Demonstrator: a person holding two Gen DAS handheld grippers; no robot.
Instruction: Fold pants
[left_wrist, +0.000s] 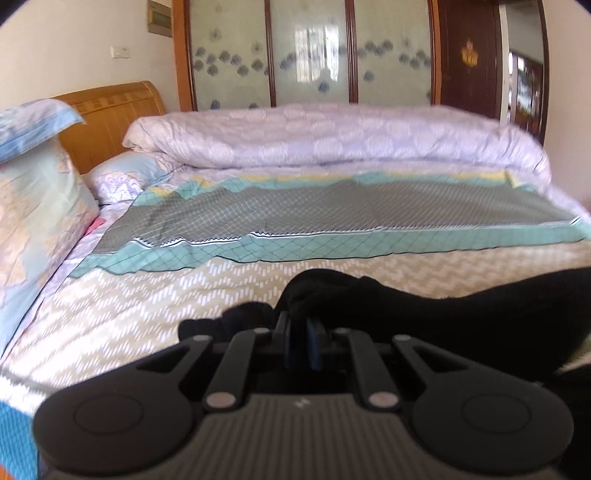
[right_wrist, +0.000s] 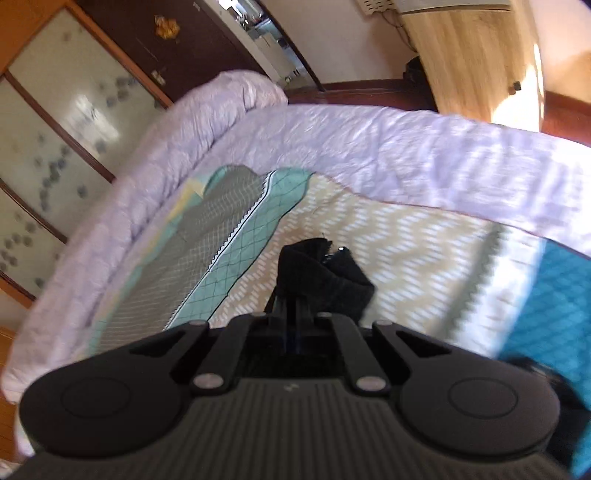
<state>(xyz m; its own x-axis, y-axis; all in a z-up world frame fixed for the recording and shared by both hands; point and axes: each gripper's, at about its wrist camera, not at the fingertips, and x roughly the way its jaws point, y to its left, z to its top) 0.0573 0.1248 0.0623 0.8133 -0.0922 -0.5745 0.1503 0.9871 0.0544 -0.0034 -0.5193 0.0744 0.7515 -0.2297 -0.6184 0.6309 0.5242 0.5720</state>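
The black pants hang from my left gripper, which is shut on a bunched edge of the cloth; the fabric stretches off to the right above the bed. In the right wrist view my right gripper is shut on another part of the black pants, whose cloth folds over the fingertips and hides them. Both grippers hold the pants lifted over the patterned bedspread. More black cloth hangs at the lower right.
A rolled lilac quilt lies along the far side of the bed and also shows in the right wrist view. Pillows and a wooden headboard are at the left. A wardrobe with glass doors stands behind.
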